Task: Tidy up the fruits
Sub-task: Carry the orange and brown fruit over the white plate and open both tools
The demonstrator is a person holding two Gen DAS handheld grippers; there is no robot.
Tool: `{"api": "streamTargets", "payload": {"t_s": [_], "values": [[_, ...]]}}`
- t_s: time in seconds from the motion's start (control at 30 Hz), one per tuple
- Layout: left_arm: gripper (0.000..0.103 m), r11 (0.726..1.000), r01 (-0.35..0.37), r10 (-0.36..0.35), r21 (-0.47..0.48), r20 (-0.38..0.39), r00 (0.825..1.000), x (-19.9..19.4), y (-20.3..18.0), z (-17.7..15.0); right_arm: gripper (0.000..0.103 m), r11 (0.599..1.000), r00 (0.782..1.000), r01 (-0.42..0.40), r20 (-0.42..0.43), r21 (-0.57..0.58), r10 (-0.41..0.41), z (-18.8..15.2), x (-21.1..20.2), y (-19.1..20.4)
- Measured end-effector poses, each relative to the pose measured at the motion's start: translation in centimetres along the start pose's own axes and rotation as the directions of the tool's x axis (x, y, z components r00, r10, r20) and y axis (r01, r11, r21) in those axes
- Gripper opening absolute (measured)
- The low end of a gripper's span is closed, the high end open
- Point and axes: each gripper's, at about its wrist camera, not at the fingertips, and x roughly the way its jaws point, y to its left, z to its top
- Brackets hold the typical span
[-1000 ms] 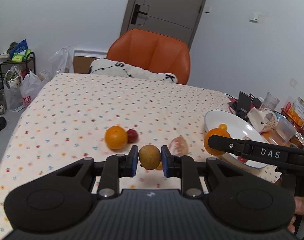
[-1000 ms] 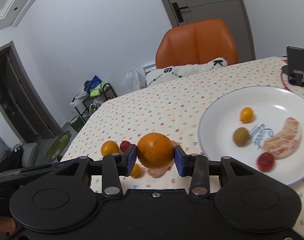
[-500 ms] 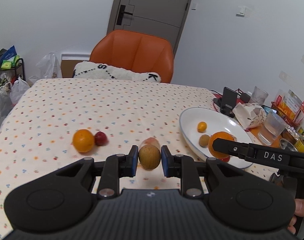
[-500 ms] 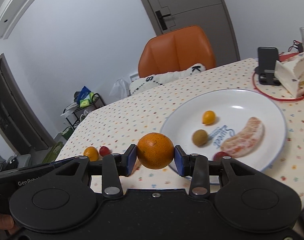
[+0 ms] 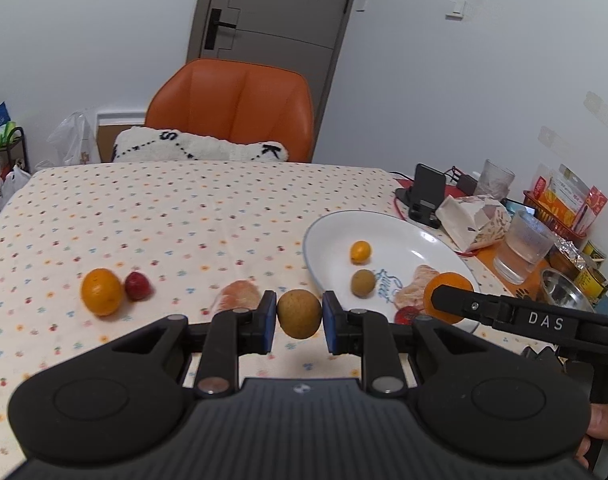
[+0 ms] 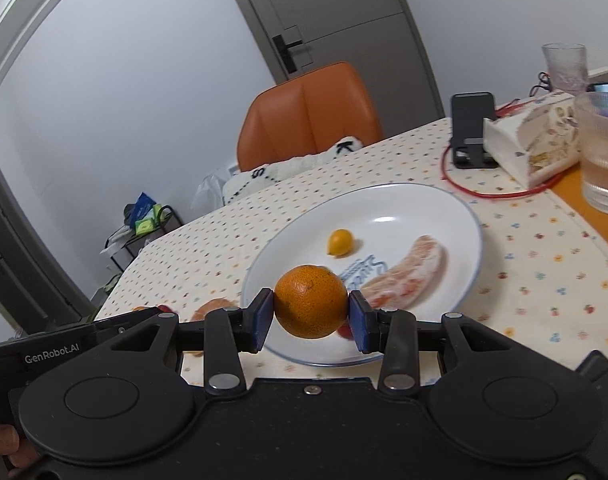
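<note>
My left gripper (image 5: 298,315) is shut on a brown kiwi (image 5: 298,313), held above the tablecloth just left of the white plate (image 5: 399,236). My right gripper (image 6: 310,307) is shut on an orange (image 6: 310,306) over the plate's (image 6: 455,216) near rim; that orange (image 5: 443,294) shows from the left wrist view too. On the plate lie a small yellow kumquat (image 6: 339,242), a peeled citrus piece (image 6: 407,271), a second kiwi (image 5: 362,282) and a red fruit (image 5: 407,314). Left on the cloth are another orange (image 5: 101,291), a red fruit (image 5: 137,285) and a peeled piece (image 5: 240,299).
An orange chair (image 5: 236,108) with a white cushion (image 5: 200,148) stands at the table's far side. Right of the plate are a phone stand (image 6: 472,128), a tissue pack (image 6: 531,140), a water glass (image 6: 601,152), a red cable (image 6: 499,194) and a metal bowl (image 5: 563,294).
Both grippers have moved right toward the plate, each still holding its fruit. The right gripper's orange now hangs over the plate's near rim.
</note>
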Motion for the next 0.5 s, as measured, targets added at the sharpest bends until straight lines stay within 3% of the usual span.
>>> {"api": "streamTargets", "payload": {"t_s": [0.5], "values": [[0.023, 0.998, 0.038, -0.036, 0.051, -0.043, 0.998, 4.0, -3.6, 0.5, 0.038, 0.999, 1.000, 0.027, 0.015, 0.042, -0.028, 1.1, 0.4, -3.6]]}}
